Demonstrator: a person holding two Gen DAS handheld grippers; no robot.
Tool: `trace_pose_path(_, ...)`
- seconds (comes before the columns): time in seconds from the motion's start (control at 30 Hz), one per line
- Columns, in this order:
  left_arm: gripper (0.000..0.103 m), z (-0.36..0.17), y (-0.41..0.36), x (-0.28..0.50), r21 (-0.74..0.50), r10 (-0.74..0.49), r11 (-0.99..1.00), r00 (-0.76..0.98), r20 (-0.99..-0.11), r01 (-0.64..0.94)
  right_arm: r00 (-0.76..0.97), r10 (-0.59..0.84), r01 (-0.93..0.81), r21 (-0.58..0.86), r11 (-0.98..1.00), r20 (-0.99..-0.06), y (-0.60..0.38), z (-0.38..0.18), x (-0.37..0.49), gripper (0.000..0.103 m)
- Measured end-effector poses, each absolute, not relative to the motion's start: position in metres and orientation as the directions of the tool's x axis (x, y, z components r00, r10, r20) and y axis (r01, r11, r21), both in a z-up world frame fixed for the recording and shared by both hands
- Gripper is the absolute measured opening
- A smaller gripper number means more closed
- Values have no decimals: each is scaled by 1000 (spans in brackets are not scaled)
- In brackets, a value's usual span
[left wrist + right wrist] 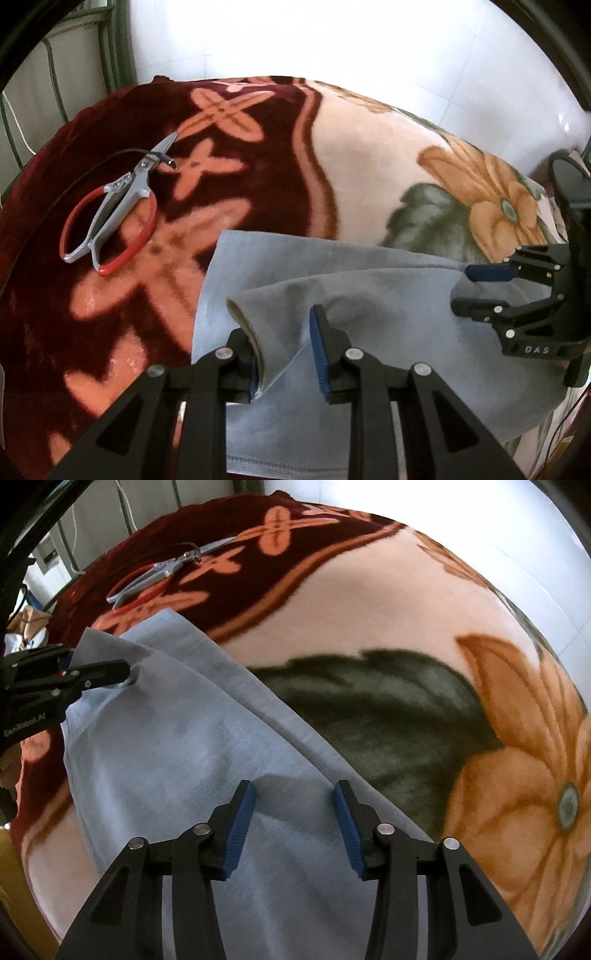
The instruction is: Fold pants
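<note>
The pants [369,306] lie with long axis running left-right btw both hand-held grippers: left hand-held gripper [284,354] released w/ a raised fold edge between its fingers, right hand-held gripper [293,827] released above the cloth.

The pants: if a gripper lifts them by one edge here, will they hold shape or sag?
The pants will probably sag: the light blue fabric already drapes in soft folds over the blanket. They look thin and light for their size. The knit seems matte, so the ribbed blue fingers should hold it without slipping.

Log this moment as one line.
light blue fabric pants on floral blanket | left gripper open | right gripper open | fold unfinished
</note>
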State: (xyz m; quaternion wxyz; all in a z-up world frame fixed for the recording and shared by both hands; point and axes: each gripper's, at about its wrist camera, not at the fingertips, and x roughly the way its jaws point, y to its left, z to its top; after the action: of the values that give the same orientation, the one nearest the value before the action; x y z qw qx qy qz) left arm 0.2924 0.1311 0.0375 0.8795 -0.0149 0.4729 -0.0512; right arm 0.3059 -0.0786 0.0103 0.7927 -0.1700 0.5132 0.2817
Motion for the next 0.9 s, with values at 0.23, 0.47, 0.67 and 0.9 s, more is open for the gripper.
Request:
trace_pose_path(0.23,6,47,118,280,-28,-97,992,589,-802,126,367,320,-617,29,786,-873,-84,18,297,5)
trace_pose_path(0.47,5,65,116,265,-11,-77,994,640,-764,106,418,362,-607,40,793,-833,-90,33,284,3)
trace_pose_path(0.67,3,92,126,257,-25,-75,996,684,-726,83,479,389,-604,26,796,-786,-96,58,265,3)
trace_pose_path(0.9,3,104,132,274,3,-37,998,704,-709,55,558,357,-572,-35,820,-749,-92,65,275,3)
